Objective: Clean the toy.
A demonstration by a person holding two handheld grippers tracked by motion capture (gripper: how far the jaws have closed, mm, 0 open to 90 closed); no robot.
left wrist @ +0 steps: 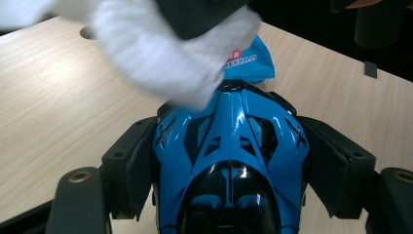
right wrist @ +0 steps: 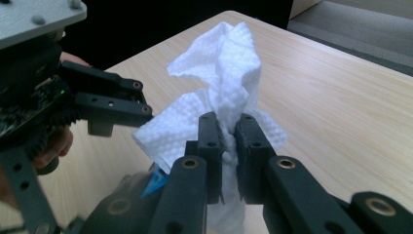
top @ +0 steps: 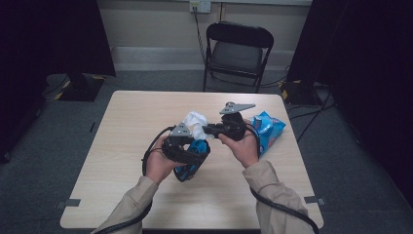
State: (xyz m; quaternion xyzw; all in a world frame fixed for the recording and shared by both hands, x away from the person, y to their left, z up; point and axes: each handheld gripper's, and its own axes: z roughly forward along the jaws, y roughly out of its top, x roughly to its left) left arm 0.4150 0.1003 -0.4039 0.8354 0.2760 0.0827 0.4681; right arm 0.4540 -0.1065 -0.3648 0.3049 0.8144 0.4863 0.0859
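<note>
A black folding chair [top: 237, 51] stands at the top centre, behind the wooden table [top: 136, 117]. A wall socket [top: 199, 6] sits at the top edge. Dark curtains [top: 53, 36] fill both upper corners.

A glossy blue-and-black toy car [left wrist: 231, 161], a dimpled white tissue [right wrist: 219, 92], a blue packet [top: 269, 129] (red-and-white label), pale woodgrain table [top: 146, 112].

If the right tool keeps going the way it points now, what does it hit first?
Most likely the blue toy car clamped in the left tool; the right tool, pinching a white wipe, points at it, though depth is unclear.
</note>
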